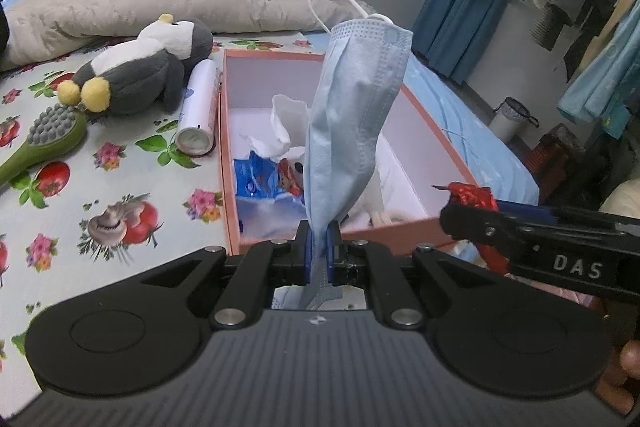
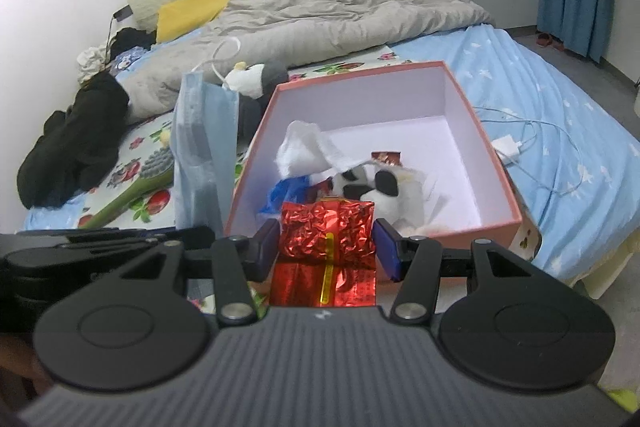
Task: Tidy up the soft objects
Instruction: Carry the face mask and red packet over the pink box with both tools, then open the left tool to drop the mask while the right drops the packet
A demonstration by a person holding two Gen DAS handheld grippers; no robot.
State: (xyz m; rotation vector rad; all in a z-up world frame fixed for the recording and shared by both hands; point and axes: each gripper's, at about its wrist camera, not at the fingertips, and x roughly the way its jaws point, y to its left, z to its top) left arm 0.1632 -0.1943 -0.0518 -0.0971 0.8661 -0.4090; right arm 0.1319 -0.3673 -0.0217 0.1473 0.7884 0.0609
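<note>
Pinching a blue face mask (image 1: 352,115) in the left tool (image 1: 319,251), right tool (image 2: 326,247), lettered "DAS", clamping a red foil packet (image 2: 326,231).

"DAS" on the right claw (image 1: 468,203) body

Both wrist cameras sit behind their tongs, angled down over the bed's near edge, close to the shared pink box (image 1: 436,135) (image 2: 486,143).

Even, soft indoor light, no hard shadows — strong fisheye bending at edges, corners vignetted dark. Glare on red foil packet (image 2: 327,227) between right gripper's fingers. Right view slightly soft; bkgd beyond grippers blurry.
</note>
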